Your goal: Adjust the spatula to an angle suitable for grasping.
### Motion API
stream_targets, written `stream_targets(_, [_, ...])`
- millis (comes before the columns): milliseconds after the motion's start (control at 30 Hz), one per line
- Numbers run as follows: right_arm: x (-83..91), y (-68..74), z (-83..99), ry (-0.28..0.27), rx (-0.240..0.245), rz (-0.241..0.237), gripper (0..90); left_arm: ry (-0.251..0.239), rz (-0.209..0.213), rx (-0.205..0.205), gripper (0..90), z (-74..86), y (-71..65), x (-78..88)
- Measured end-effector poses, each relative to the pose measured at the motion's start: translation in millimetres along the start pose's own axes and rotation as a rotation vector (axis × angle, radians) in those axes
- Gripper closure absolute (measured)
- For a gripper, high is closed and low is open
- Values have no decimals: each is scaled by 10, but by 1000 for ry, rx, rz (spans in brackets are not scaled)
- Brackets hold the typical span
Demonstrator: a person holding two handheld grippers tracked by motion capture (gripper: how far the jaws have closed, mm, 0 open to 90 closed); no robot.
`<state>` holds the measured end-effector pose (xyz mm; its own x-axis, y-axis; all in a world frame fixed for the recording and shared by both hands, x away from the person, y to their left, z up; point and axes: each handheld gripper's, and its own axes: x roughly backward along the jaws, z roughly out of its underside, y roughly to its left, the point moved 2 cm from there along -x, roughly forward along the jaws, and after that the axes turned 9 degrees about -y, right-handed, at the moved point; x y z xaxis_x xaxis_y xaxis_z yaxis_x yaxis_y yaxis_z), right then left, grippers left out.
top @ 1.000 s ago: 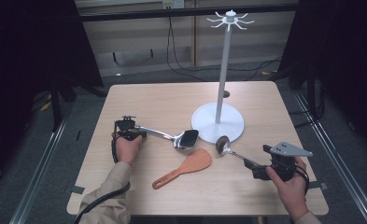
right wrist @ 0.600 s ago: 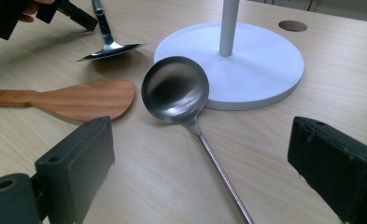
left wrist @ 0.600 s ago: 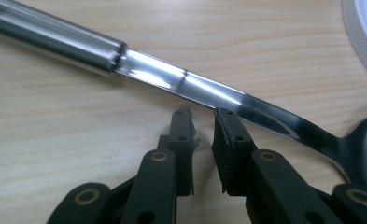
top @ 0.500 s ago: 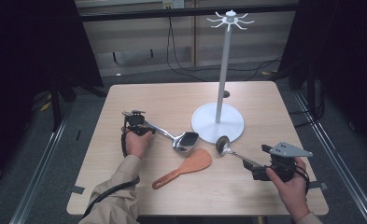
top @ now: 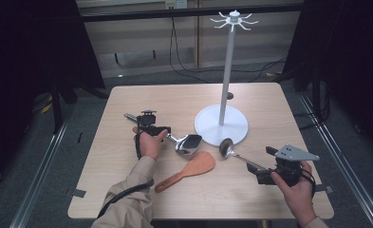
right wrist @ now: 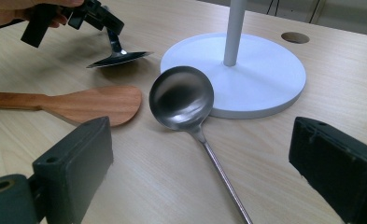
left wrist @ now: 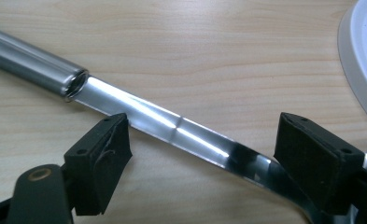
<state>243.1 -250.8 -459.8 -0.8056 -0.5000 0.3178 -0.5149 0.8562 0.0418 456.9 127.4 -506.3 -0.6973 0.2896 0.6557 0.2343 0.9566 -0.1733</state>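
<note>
A metal turner (top: 188,144) lies on the wooden table (top: 127,190), its shiny handle (left wrist: 172,128) passing between my left gripper's (left wrist: 209,149) pads (left wrist: 102,154) without touching them. These jaws have just been opening and stand open over the handle. In the high view the left gripper (top: 166,131) sits mid-handle, pointing right. A steel ladle (right wrist: 181,98) rests with its bowl against the white stand base (right wrist: 265,79). Its handle (right wrist: 223,179) runs back between my right gripper's (right wrist: 209,163) wide-open jaws, clear of both pads. The right gripper (top: 262,175) is near the table's front right.
A wooden spatula (top: 193,167) lies between the two hands, left of the ladle bowl (top: 226,147). The white stand (top: 221,124) carries a tall pole (top: 227,66) topped with a ring of hooks (top: 233,20). A round hole (right wrist: 295,37) is in the tabletop behind the base.
My left hand has slid right along the turner's handle towards its head, and its jaws have opened off the handle. The right hand and the ladle have stayed put.
</note>
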Motion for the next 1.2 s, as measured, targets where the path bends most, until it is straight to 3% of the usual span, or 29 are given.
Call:
stream_targets(167, [13, -6, -3, -6, 0, 3, 55, -5, -35, 13, 110, -26, -24, -93])
stream_targets(267, [17, -6, -4, -10, -1, 2, 55, 3, -45, 42, 106, -26, -28, -161])
stream_targets(400, [20, 22, -8, -10, 2, -13, 55, 14, -78, 5, 98, -66, -60, -230])
stream_targets(467, [22, 30, -13, -9, 12, -16, 55, 24, -99, -38, 105, -68, -82, -251])
stream_targets(567, [24, 20, -10, -10, 8, -19, 55, 42, -121, -106, 150, -70, -84, -256])
stream_targets(700, [34, -20, 0, -11, -4, -15, 55, 40, -119, -87, 212, -89, -46, -241])
stream_targets(867, [36, -25, 3, -11, -19, -7, 55, 45, -117, -99, 297, -82, 8, -187])
stream_targets(933, [34, -19, 9, -7, -13, -9, 56, 60, -112, -118, 340, -89, 72, -153])
stream_targets(1200, [33, -5, 9, -5, -25, -21, 56, 84, -114, -104, 468, -111, 310, -60])
